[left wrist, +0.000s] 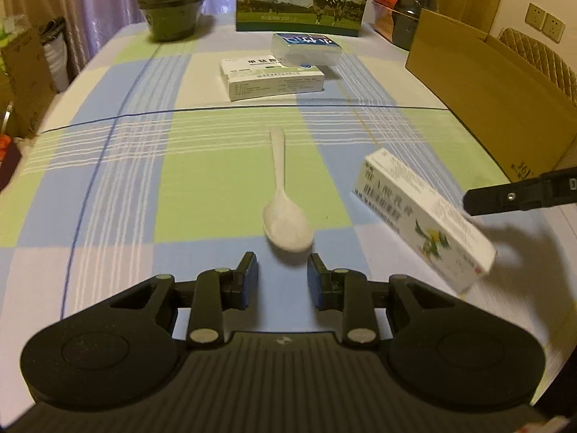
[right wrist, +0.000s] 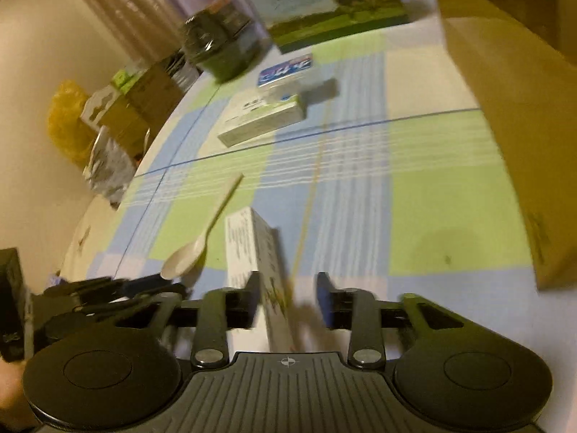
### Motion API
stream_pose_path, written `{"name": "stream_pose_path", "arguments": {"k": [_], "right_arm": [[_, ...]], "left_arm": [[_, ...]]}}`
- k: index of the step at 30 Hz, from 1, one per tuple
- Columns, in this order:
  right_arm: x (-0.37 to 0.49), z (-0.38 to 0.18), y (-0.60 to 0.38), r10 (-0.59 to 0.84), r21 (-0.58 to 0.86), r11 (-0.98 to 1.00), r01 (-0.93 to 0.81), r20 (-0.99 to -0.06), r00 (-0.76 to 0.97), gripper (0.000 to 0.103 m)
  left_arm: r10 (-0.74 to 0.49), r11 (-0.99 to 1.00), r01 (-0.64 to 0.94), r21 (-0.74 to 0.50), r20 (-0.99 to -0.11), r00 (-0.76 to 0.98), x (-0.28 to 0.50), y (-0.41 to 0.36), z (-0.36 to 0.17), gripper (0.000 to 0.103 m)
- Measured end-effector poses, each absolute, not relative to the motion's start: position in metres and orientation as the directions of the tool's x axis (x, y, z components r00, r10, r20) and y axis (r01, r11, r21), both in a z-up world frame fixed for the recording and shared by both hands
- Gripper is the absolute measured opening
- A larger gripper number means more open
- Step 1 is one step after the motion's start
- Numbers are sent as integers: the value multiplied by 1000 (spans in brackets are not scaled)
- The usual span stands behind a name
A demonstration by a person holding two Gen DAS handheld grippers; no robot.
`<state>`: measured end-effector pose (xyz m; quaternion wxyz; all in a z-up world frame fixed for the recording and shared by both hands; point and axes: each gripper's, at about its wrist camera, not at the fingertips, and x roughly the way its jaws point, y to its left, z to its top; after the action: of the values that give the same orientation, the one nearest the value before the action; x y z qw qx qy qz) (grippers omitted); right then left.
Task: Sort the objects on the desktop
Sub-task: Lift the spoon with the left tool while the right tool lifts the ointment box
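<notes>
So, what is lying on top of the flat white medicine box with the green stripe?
A small clear plastic case with a blue label rests on the box's far end, overhanging it. The box's printing beneath it is hidden.

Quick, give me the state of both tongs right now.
Left tongs: open, empty, just short of the white spoon.
Right tongs: open around the ointment box, not clamped.

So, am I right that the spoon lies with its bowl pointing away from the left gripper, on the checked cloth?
Not quite: the left wrist view shows the spoon with its bowl toward the left gripper and its handle pointing away. It does lie on the checked cloth.
</notes>
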<state>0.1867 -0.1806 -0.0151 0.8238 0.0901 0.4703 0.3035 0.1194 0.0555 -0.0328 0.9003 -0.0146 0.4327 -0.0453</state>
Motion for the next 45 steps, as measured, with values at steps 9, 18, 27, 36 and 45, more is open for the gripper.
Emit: {"name": "stream_pose_path", "arguments": {"k": [9,18,27,36,45], "right_arm": [[138,-20,-165,591,306,776,-552,-660,465,52],[173,-34,-175,625,466,776,-425,-661,416,30],[189,-36,-209,541,490,835,-250,-654,528,33],[180,-32,-181,489,302,867,-397,-676,551,44],[165,-43,-159,452,172,858,-484,-701,551,30]], "left_arm": [[-79,997,52,-59,-734,674,116,53,-24,40],[-73,997,21,-79,-739,669,129,59,-32,41],[-96,995,44,-91,-727,680,134,51,-29,44],[-88,996,39,-83,-732,676,137,50,-33,53],[-74,996,20,-82,-738,670,149,51,-40,53]]}}
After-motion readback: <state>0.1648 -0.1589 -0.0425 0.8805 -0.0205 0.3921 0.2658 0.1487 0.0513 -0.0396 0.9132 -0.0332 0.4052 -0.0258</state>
